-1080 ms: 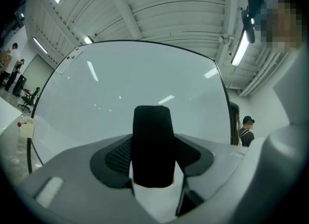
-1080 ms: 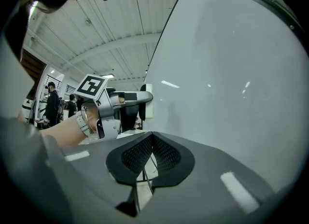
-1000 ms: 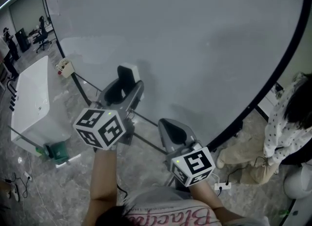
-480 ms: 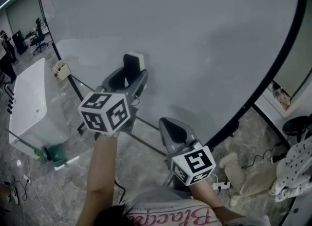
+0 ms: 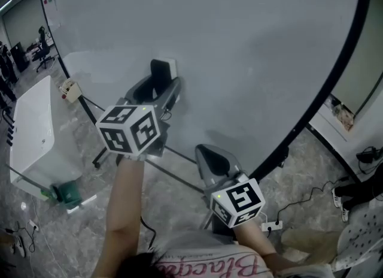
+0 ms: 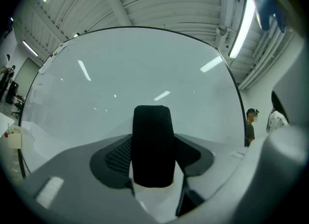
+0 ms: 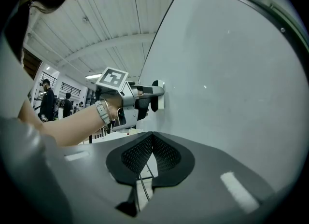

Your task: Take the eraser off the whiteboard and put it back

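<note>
The eraser (image 5: 161, 69), black felt on a white back, sits between the jaws of my left gripper (image 5: 157, 88), which is shut on it. In the left gripper view the eraser (image 6: 152, 141) stands upright in front of the whiteboard (image 6: 145, 78). The right gripper view shows the eraser (image 7: 156, 95) with its white side at the board's surface; whether it touches I cannot tell. My right gripper (image 5: 210, 156) hangs lower and nearer to me, shut with nothing in it, its pads (image 7: 145, 153) pressed together.
The whiteboard (image 5: 239, 43) has a black frame (image 5: 335, 73) and stands on thin metal legs (image 5: 179, 178). A white table (image 5: 33, 127) is at the left, a power strip (image 5: 272, 227) lies on the floor, and a person in dotted clothes (image 5: 365, 235) is at the lower right.
My left gripper has carried the eraser up and further along the board. The person in dotted clothes has moved off toward the lower right. My right gripper has stayed put.
</note>
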